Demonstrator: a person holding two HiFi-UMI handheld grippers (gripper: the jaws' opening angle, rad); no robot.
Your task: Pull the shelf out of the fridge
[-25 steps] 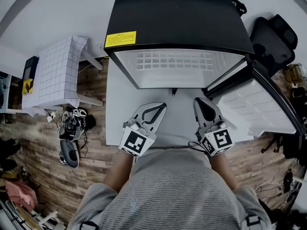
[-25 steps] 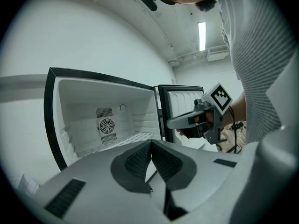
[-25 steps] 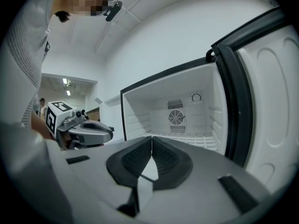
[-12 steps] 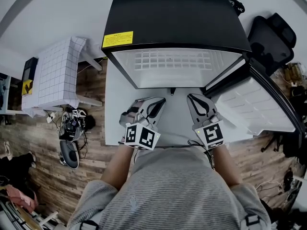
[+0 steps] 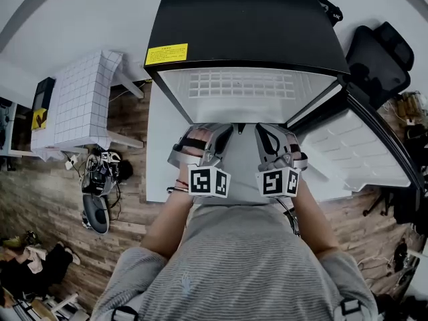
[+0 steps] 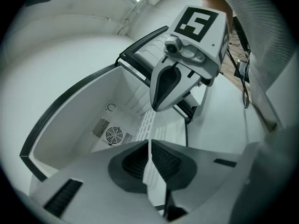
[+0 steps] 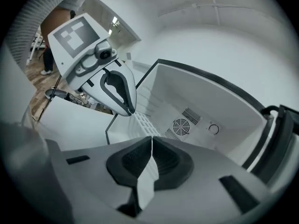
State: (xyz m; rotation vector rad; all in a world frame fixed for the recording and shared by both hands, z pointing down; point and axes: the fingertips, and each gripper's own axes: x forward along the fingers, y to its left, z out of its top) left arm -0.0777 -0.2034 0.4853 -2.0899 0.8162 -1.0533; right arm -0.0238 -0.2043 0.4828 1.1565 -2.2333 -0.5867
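A black fridge [image 5: 247, 22] stands on a white table, its door [image 5: 361, 146] swung open to the right. Inside lies the white grid shelf [image 5: 247, 84], also seen in the left gripper view [image 6: 148, 120] and the right gripper view [image 7: 142, 120]. My left gripper [image 5: 224, 131] and right gripper [image 5: 259, 131] hover side by side just before the fridge opening, pointing in. Both are shut with nothing between their jaws, and neither touches the shelf. Each gripper view shows its own shut jaws, left gripper [image 6: 149, 141] and right gripper [image 7: 152, 137], with the other gripper beside.
A fan grille [image 6: 113, 135] sits on the fridge's back wall. The white table [image 5: 160, 152] ends close to the left of my left hand. A small gridded table [image 5: 80, 99] and floor clutter [image 5: 100, 179] lie left; a black chair [image 5: 378, 52] stands right.
Both grippers have moved forward to the fridge opening, drawn closer together and rolled, so their marker cubes now face the head camera. Both stayed shut.
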